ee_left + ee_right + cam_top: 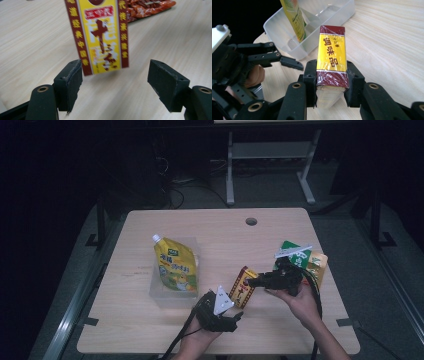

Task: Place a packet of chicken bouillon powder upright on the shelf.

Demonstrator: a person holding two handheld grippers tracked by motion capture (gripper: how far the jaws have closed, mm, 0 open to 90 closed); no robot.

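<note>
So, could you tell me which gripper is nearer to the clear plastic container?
Left. The left gripper sits just off the near right corner of the clear plastic container; the right gripper, shut on the yellow seasoning box, is farther right.

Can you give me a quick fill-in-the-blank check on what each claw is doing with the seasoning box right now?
1. The right claw is shut on the yellow and maroon ____.
2. The left claw has its jaws ____, with the seasoning box just beyond them.
3. The yellow spouted pouch stands in the clear plastic ____.
4. The clear plastic container sits on the person's ____ side of the wooden table.

Missing words: seasoning box; open; container; left
</note>
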